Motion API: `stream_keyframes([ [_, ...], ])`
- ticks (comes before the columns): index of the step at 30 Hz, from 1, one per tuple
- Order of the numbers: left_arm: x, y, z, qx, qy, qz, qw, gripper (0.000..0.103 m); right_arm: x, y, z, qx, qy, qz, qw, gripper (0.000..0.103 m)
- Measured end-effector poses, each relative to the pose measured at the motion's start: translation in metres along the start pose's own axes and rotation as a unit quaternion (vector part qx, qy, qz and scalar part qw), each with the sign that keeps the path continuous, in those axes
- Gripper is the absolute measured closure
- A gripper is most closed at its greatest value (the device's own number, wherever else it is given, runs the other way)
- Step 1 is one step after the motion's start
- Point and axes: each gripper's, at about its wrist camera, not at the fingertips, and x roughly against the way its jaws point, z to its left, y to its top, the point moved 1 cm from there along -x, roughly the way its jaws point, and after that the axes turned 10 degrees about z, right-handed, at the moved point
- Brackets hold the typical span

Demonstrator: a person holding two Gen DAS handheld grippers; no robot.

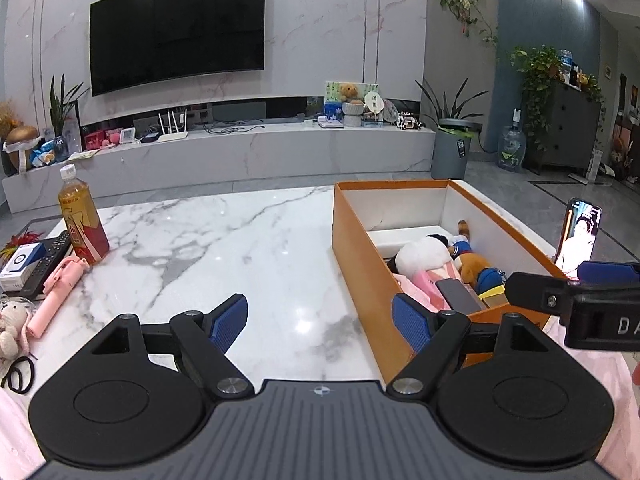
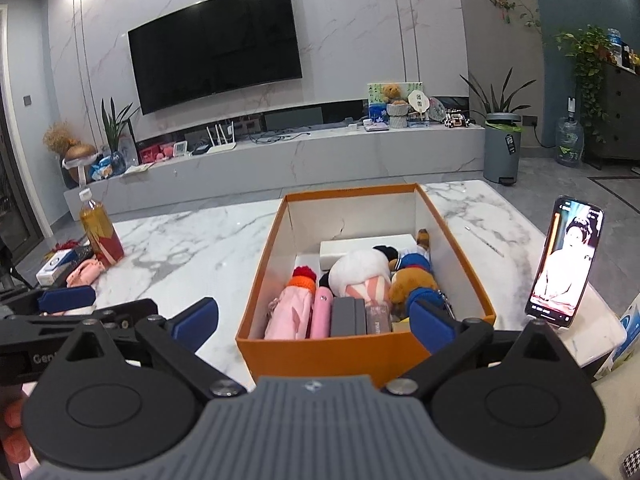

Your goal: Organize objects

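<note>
My left claw [image 1: 320, 320] is spread wide with nothing between its blue pads [image 1: 226, 322], hanging low over bare marble table [image 1: 224, 240]. Its right-hand finger sits just in front of the near left corner of the orange box [image 1: 360, 264]. My right claw [image 2: 314, 320] is spread as far as it goes and empty too — its jaws straddle the box's near wall [image 2: 320, 354], one pad [image 2: 196, 320] over the table to the left, the other above the box's near right corner.

The box stands open-topped with white inner walls. Its near half is packed: a pink pouch with an orange-and-red pompom [image 2: 294, 308], a pink case [image 2: 322, 314], a dark grey box [image 2: 348, 316], a white plush [image 2: 360, 270] and a brown plush [image 2: 412, 284]. A white carton [image 2: 368, 250] lies across the middle, and the far end shows free floor.

To the right of the box, a lit phone [image 2: 566, 264] leans upright near the table's right edge. Between box and phone runs a clear strip of marble. Left of the box the tabletop is open all the way to a tea bottle [image 1: 82, 220] standing near the left edge, with a pink selfie stick [image 1: 60, 292], a remote [image 1: 48, 256] and a small white-and-blue box [image 1: 22, 260] crowded there.
</note>
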Motion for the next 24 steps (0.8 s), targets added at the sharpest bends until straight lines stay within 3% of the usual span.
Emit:
stream_keyframes([
  [24, -0.007, -0.008, -0.001, -0.003, 0.009, 0.021, 0.9997, 0.009, -0.014, -0.007, 0.006, 0.006, 0.003, 0.029, 1.000, 0.001],
])
